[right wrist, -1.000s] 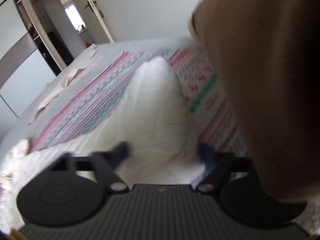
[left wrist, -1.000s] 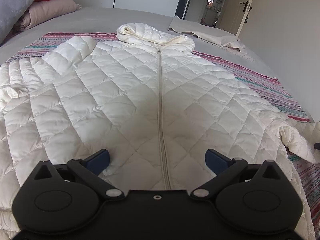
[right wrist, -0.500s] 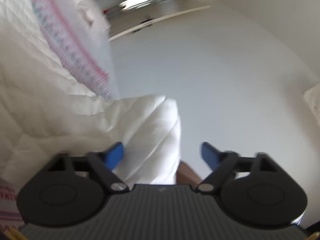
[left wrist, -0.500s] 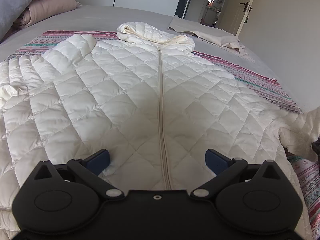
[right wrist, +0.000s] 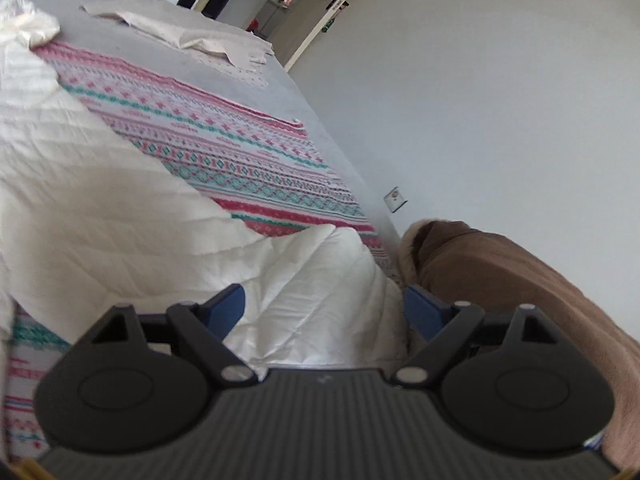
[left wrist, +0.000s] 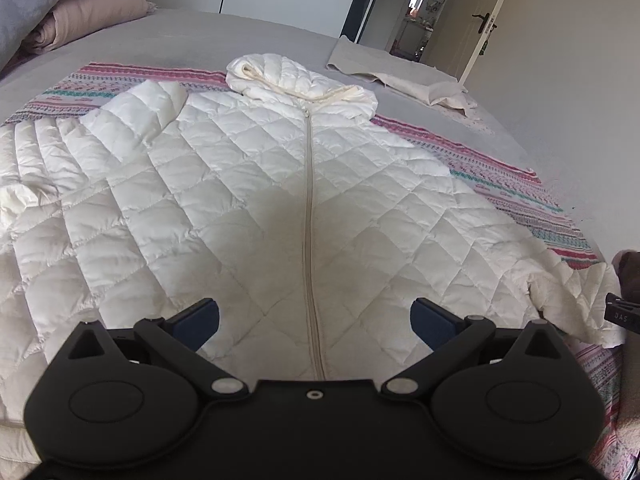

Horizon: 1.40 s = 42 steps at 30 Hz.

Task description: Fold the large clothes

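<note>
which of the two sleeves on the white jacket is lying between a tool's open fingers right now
The sleeve on the picture-right side, beside the brown cloth: its cuff lies between the right tool's fingers. The other sleeve lies folded onto the chest.

The jacket [left wrist: 248, 208] lies flat on the blanket [left wrist: 520, 188], a cloth [left wrist: 400, 76] behind it.

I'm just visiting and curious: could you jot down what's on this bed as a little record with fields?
garment: white quilted jacket, spread front up, zipped shut
hood: at the far end
left sleeve: folded over the chest
right sleeve: bunched at the bed edge, lying between the right tongs, not pinched
left tongs: open, above the hem, holding nothing
underlay: striped patterned cloth
elsewhere: beige cloth at the far corner; pillows far left
</note>
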{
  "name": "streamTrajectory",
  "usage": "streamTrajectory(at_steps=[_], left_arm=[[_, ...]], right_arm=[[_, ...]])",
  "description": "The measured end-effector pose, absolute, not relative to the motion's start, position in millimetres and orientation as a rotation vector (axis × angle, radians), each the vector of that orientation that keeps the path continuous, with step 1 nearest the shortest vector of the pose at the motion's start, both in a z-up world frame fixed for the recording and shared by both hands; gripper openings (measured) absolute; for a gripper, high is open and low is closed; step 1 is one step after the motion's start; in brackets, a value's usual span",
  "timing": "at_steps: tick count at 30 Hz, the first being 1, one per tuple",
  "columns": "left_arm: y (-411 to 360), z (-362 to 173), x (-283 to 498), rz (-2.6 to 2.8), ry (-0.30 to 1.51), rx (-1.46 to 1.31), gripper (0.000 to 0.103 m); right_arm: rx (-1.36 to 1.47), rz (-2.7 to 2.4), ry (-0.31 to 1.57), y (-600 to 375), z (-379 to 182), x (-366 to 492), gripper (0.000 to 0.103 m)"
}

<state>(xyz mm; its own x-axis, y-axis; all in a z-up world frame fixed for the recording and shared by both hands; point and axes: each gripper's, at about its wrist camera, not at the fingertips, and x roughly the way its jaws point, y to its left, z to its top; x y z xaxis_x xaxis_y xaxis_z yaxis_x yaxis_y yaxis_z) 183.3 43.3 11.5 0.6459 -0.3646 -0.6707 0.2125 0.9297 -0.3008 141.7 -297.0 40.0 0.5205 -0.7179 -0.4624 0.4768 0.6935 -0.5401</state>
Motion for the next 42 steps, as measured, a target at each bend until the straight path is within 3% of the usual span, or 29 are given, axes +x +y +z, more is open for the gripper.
streamTrajectory(at_steps=[10, 20, 27, 36, 42], left_arm=[[82.1, 107.8, 201.5, -0.256, 0.653, -0.063, 0.103], [74.7, 170.9, 295.2, -0.219, 0.597, -0.029, 0.103], [44.1, 138.3, 389.0, -0.199, 0.598, -0.048, 0.103], [70.0, 29.2, 495.4, -0.156, 0.506, -0.173, 0.103], [82.5, -45.3, 523.4, -0.207, 0.462, -0.308, 0.102]], right_arm=[[-0.029, -0.386, 0.615, -249.0, 171.5, 140.2, 0.101], [0.161, -0.239, 0.554, -208.5, 217.5, 243.7, 0.103], [0.2, -0.254, 0.565, -203.4, 174.7, 352.2, 0.103], [0.232, -0.157, 0.535, -220.9, 59.6, 464.3, 0.103], [0.31, -0.05, 0.501, -216.2, -16.5, 513.1, 0.103]])
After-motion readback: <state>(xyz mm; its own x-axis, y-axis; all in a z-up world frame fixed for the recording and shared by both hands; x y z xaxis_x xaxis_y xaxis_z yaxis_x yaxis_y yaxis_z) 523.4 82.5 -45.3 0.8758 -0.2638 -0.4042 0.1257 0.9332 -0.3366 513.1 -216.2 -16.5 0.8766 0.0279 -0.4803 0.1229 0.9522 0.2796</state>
